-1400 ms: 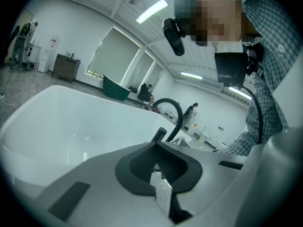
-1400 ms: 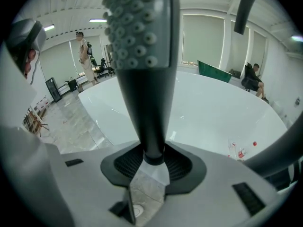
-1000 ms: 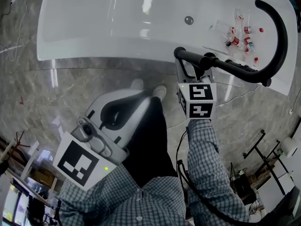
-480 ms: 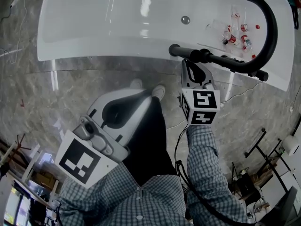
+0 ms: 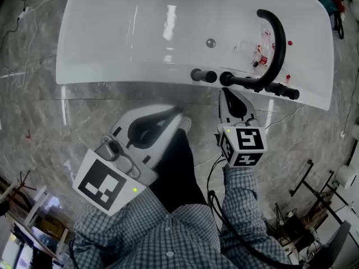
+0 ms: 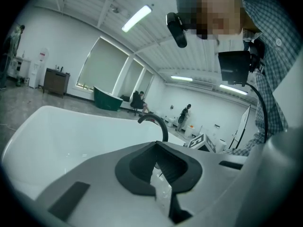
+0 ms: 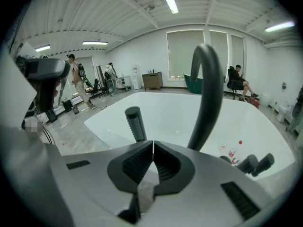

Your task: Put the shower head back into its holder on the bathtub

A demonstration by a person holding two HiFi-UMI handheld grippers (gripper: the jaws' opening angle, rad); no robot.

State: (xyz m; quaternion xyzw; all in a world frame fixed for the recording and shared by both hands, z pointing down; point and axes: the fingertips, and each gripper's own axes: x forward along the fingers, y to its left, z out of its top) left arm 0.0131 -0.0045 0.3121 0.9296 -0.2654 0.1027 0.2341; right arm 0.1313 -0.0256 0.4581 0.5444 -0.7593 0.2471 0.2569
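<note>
The white bathtub (image 5: 140, 32) fills the top of the head view. On its near rim stands a row of black fittings with an arched spout (image 5: 276, 38). The leftmost fitting is the ribbed black shower head handle (image 5: 203, 75), which stands upright (image 7: 135, 124) in the rim. My right gripper (image 5: 227, 92) hovers just in front of the fittings and touches none of them. Its jaws are shut, pads together, with nothing between them (image 7: 152, 145). My left gripper (image 5: 177, 113) hangs lower left over the floor, also shut and empty (image 6: 157, 144).
Small red-capped bottles (image 5: 261, 54) lie inside the tub near the spout, and a drain (image 5: 211, 42) sits in the tub's floor. Marble floor (image 5: 45, 116) surrounds the tub. A black cable (image 5: 216, 172) trails from the right gripper. People stand far off in the hall (image 7: 71, 79).
The right gripper's jaws stood round the black fitting on the rim; they have come off it, drawn back and shut. Both grippers have risen.
</note>
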